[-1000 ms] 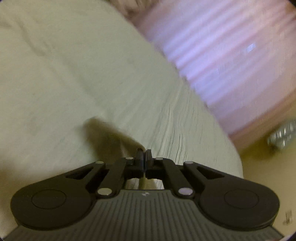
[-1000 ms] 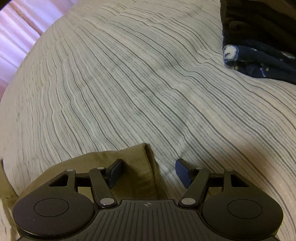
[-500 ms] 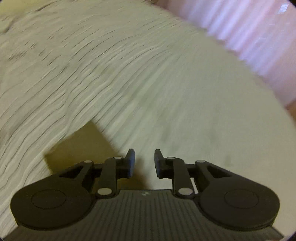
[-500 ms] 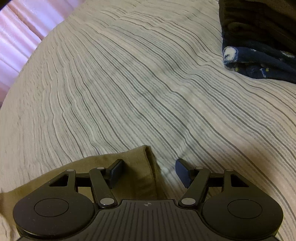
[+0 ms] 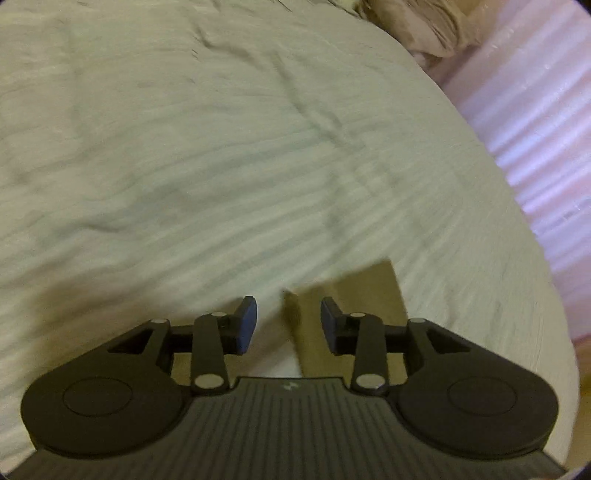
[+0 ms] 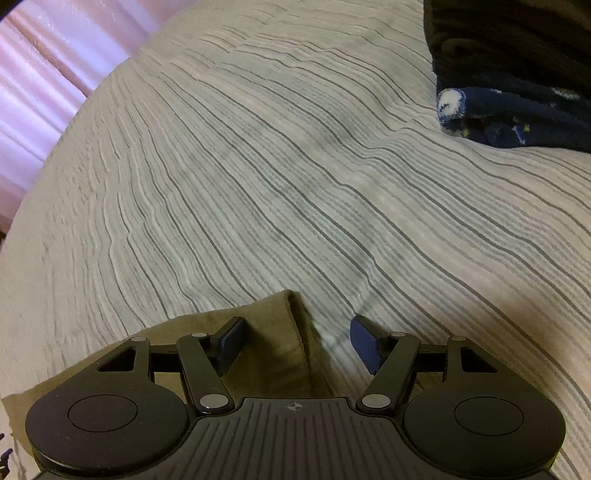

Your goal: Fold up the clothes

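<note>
An olive-brown garment [image 6: 266, 332] lies flat on the striped bedspread [image 6: 295, 184]. In the right wrist view one corner of it pokes out under my right gripper [image 6: 298, 338], which is open wide; its left finger [image 6: 231, 341] is over the cloth and its right finger over bare bedding. In the left wrist view, blurred by motion, another corner of the olive garment [image 5: 364, 295] lies low on the bed. My left gripper [image 5: 289, 319] hangs over that cloth's edge with its jaws opening, and neither pad presses on the fabric.
A pile of dark navy patterned clothes [image 6: 517, 92] sits at the far right of the bed. Pink curtains [image 5: 546, 129] hang past the bed's edge. A beige bundle of fabric [image 5: 424, 22] lies at the far end.
The left gripper went from shut to open and swung down over the bed, so the olive corner now lies between and right of its fingers. The right gripper held still.
</note>
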A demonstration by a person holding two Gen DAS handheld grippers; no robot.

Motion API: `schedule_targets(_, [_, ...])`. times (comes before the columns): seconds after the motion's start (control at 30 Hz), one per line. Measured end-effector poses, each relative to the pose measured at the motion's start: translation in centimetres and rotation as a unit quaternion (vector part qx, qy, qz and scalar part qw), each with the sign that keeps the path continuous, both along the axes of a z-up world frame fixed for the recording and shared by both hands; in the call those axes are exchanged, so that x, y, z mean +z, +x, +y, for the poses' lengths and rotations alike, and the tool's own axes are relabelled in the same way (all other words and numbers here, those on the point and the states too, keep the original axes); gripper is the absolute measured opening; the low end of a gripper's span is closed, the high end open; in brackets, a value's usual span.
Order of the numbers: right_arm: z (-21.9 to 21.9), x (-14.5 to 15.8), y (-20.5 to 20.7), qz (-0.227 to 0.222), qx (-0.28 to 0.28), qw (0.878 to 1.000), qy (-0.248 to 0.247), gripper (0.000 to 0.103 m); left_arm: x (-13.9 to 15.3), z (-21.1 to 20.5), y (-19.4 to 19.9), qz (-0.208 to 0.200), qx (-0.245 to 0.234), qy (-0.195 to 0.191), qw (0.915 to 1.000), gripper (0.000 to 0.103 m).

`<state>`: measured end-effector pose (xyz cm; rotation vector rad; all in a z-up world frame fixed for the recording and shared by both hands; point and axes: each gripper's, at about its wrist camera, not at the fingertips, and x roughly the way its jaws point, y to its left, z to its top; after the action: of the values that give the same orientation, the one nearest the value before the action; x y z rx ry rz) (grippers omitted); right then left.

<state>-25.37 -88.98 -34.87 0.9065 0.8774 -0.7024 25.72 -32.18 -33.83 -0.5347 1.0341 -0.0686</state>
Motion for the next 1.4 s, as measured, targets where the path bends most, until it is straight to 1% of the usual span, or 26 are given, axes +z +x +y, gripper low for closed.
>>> schedule_targets(0.07, [0.1,0.0,0.4,0.009,0.003,1.000,-0.004,0.067,-1.1,-1.4,0.2,0.006,-0.015,-0.006,0.9999,0.034])
schedule_targets(0.1, [0.2,0.0,0.5,0.012,0.005,1.000,-0.006,0.067,-1.4,-2.1,0.4,-0.001,-0.021,0.001,0.9998,0.032])
schedule_targets(0.13, [0.2,0.0,0.6,0.014,0.006,1.000,-0.007,0.067,-1.8,-2.7,0.6,-0.007,-0.028,0.007,0.9996,0.020])
schedule_targets(0.17, [0.2,0.0,0.6,0.017,0.007,1.000,-0.008,0.067,-2.1,-3.3,0.8,-0.014,-0.035,0.014,0.9992,0.004])
schedule_targets(0.2, [0.2,0.0,0.7,0.018,0.006,1.000,-0.008,0.067,-1.9,-3.8,0.9,-0.027,-0.055,0.031,0.9976,0.000])
schedule_targets(0.23, [0.3,0.0,0.7,0.018,0.005,1.000,-0.008,0.067,-1.6,-3.7,0.7,-0.045,-0.073,0.045,0.9953,0.000])
schedule_targets(0.3, [0.4,0.1,0.7,0.017,0.001,1.000,-0.009,0.067,-0.9,-3.1,0.6,-0.090,-0.109,0.085,0.9863,0.001])
schedule_targets(0.33, [0.4,0.0,0.7,0.015,-0.001,1.000,-0.010,0.067,-0.9,-2.6,0.7,-0.093,-0.118,0.100,0.9835,0.002])
schedule_targets(0.4, [0.6,-0.2,0.7,0.014,-0.010,1.000,-0.014,0.067,-2.1,-2.1,1.6,-0.080,-0.127,0.144,0.9781,0.003])
schedule_targets(0.47, [0.7,-0.3,0.8,0.016,-0.030,0.999,-0.018,0.067,-2.7,-2.4,1.9,-0.084,-0.132,0.169,0.9732,0.006])
schedule_targets(0.53, [0.9,-0.2,0.9,0.018,-0.036,0.999,-0.022,0.067,-1.9,-3.0,1.4,-0.100,-0.134,0.193,0.9667,0.007])
schedule_targets(0.6, [1.6,0.5,1.0,0.024,-0.035,0.998,-0.035,0.067,-1.0,-3.2,1.1,-0.109,-0.131,0.200,0.9650,0.009])
schedule_targets(0.7, [2.7,3.3,0.6,0.043,-0.036,0.992,-0.113,0.067,1.9,-0.8,-0.6,-0.123,-0.085,0.175,0.9730,0.009])
schedule_targets(0.73, [3.1,4.4,0.3,0.045,-0.033,0.989,-0.134,0.067,2.9,0.1,-1.4,-0.125,-0.081,0.168,0.9744,0.009])
schedule_targets(0.8, [4.2,6.6,-0.5,0.043,-0.025,0.985,-0.167,0.067,4.3,0.4,-3.6,-0.123,-0.118,0.161,0.9721,0.009])
schedule_targets(0.83, [5.3,7.6,-0.8,0.040,-0.010,0.983,-0.178,0.067,5.0,0.2,-5.6,-0.122,-0.157,0.162,0.9666,0.009])
schedule_targets(0.9, [9.0,8.3,-1.3,0.040,0.044,0.980,-0.190,0.067,5.9,-0.2,-10.0,-0.117,-0.239,0.156,0.9514,0.006])
schedule_targets(0.97, [11.7,9.0,-1.3,0.041,0.097,0.976,-0.188,0.067,6.4,-0.4,-15.4,-0.099,-0.314,0.125,0.9357,0.003])
schedule_targets(1.03, [14.5,8.5,-1.4,0.041,0.144,0.973,-0.175,0.052,6.6,-0.3,-20.4,-0.078,-0.360,0.084,0.9258,0.003])
schedule_targets(1.1, [17.4,7.0,-1.5,0.051,0.185,0.968,-0.162,0.052,6.0,-0.2,-25.0,-0.039,-0.389,0.036,0.9197,0.003])
schedule_targets(1.17, [19.7,5.5,-2.1,0.072,0.205,0.963,-0.162,0.052,4.7,-0.2,-28.5,-0.007,-0.419,0.017,0.9080,0.003])
schedule_targets(1.23, [21.3,4.5,-3.4,0.091,0.201,0.961,-0.168,0.052,3.1,0.2,-31.1,0.018,-0.435,0.029,0.9000,0.003])
schedule_targets(1.27, [21.9,4.3,-4.4,0.102,0.193,0.961,-0.169,0.052,2.2,0.8,-32.1,0.028,-0.441,0.043,0.8962,0.003])
schedule_targets(1.3, [22.5,4.1,-5.4,0.113,0.186,0.961,-0.172,0.052,1.6,1.6,-32.9,0.029,-0.441,0.055,0.8954,0.002])
schedule_targets(1.33, [23.3,4.1,-6.5,0.123,0.181,0.960,-0.173,0.052,1.2,2.6,-33.5,0.029,-0.439,0.057,0.8960,0.002])
schedule_targets(1.4, [24.9,4.3,-8.9,0.143,0.170,0.959,-0.174,0.052,1.1,4.4,-34.0,0.033,-0.430,0.057,0.9003,0.002])
